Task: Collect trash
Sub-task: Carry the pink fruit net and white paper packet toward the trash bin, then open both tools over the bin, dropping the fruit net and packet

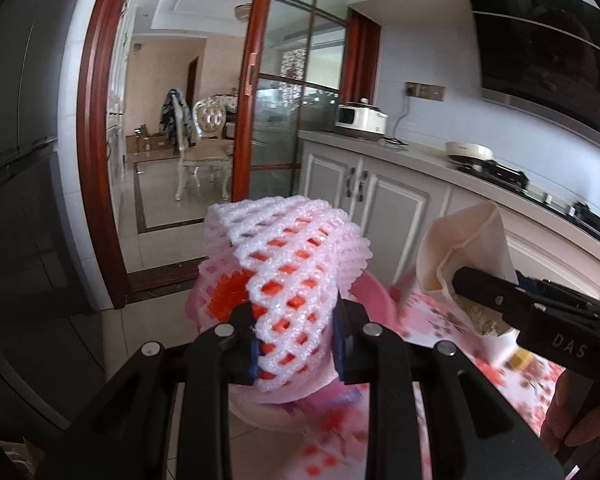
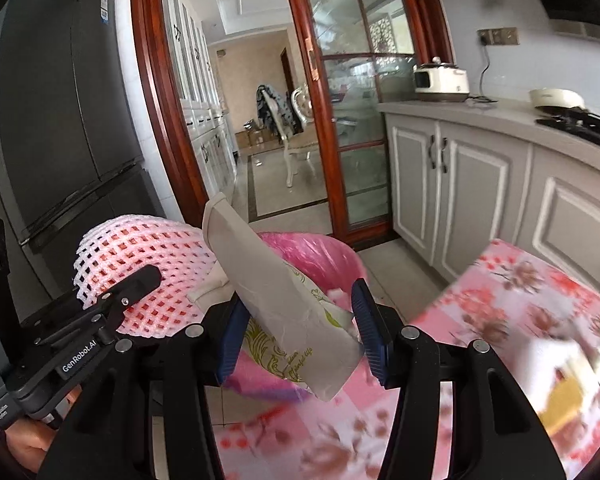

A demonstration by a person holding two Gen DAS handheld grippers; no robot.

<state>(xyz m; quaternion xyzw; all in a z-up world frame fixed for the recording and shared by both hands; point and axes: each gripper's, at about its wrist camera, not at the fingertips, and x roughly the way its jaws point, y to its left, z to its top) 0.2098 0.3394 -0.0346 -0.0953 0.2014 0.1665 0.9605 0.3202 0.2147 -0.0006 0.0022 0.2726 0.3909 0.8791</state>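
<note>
left gripper (image 1: 296,344) is clamping nearly shut on the foam fruit net (image 1: 292,264) | right gripper (image 2: 300,332) is holding the paper bag (image 2: 284,300) between 2 half-spread jaws | pink-lined trash bin (image 2: 324,256) is sitting just ahead, below both

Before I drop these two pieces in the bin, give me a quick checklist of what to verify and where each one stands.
1. Left tool clamped on the foam fruit net: ok, pads pinch it.
2. Right tool holding the paper bag: ok, though the grip looks loose on one side.
3. Pink-lined bin open: ok, its mouth is uncovered.
4. Net over the bin mouth: ok in the left wrist view.
5. Bag over the bin mouth: cannot tell; its lower end hangs near the edge of the floral tablecloth.
6. Room left in the bin: cannot tell.
</note>
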